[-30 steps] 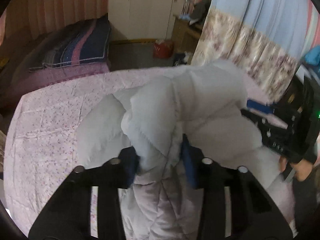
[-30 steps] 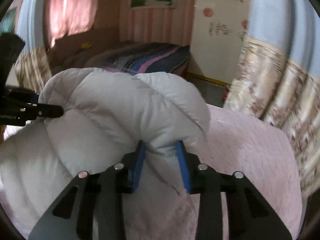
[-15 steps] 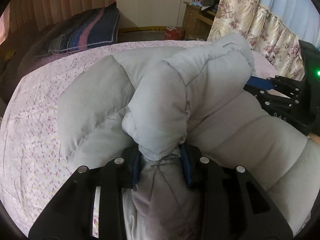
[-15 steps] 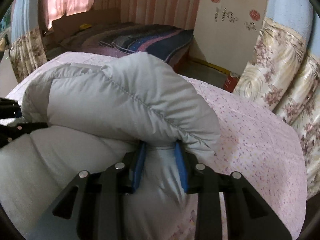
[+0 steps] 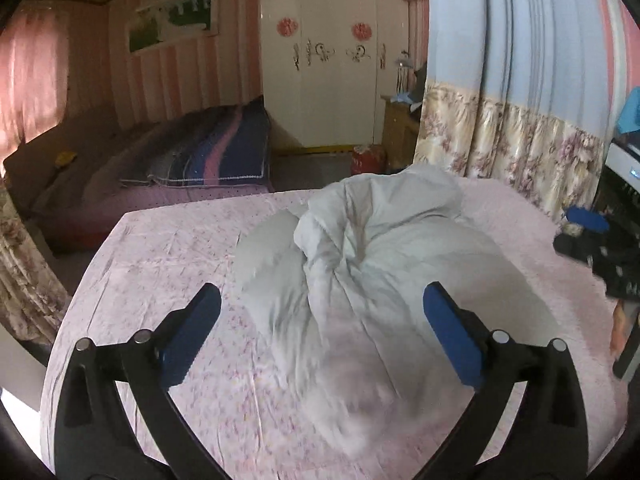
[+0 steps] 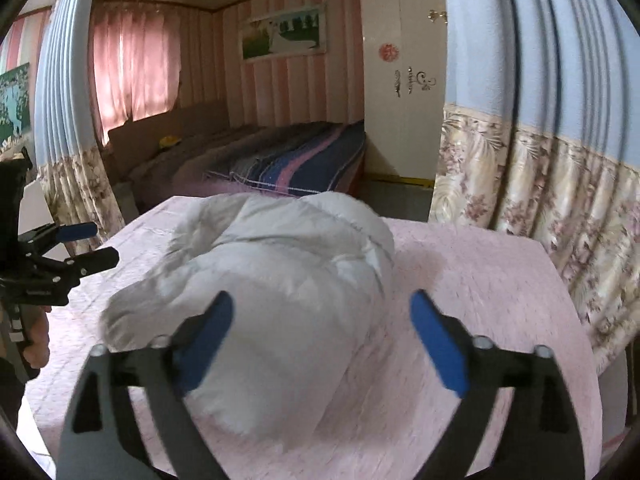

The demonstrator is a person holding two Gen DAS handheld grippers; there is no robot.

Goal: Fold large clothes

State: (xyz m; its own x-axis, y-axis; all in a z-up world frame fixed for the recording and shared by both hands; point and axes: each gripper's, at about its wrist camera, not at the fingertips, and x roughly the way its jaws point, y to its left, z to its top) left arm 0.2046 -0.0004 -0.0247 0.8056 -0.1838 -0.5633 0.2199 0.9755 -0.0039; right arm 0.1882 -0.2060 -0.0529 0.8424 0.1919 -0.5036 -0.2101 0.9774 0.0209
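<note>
Left gripper (image 5: pixel 322 312): its jaws are opening and stand very wide. Nothing is pinched between its blue pads (image 5: pixel 192 334). It holds nothing and hangs above the bed.

Puffy coat (image 5: pixel 360 264): a big, pale grey, padded coat. It lies in a soft heap on the bed, in front of the left gripper and a bit below it. From this gripper you see it through the gap between the two fingers, but the pads do not touch it. Its far end is bunched up and wrinkled.

Bed (image 5: pixel 160 272): it has a pink sheet with tiny flowers. It spreads out under both grippers and under the coat.

Right gripper (image 6: pixel 322 314): its jaws are opening too, and they are wide apart. Nothing is caught between its blue pads (image 6: pixel 438 344). It holds nothing.

Puffy coat seen from the right gripper (image 6: pixel 280 280): it lies just ahead, mostly in front of the left finger and the gap. It looks like a fat roll lying across the bed. The near part is blurry.

Other gripper far off: the left gripper (image 6: pixel 76 248) shows at the left edge of the right gripper's view, beside the coat and apart from it. A hand (image 6: pixel 38 344) holds it from below.

Curtain (image 6: pixel 540 160): blue on top and flowery below. It hangs past the bed, to the right of the right gripper.

Second bed (image 5: pixel 192 156): dark, with a striped blanket. It is far ahead of the left gripper, beyond the pink bed.
</note>
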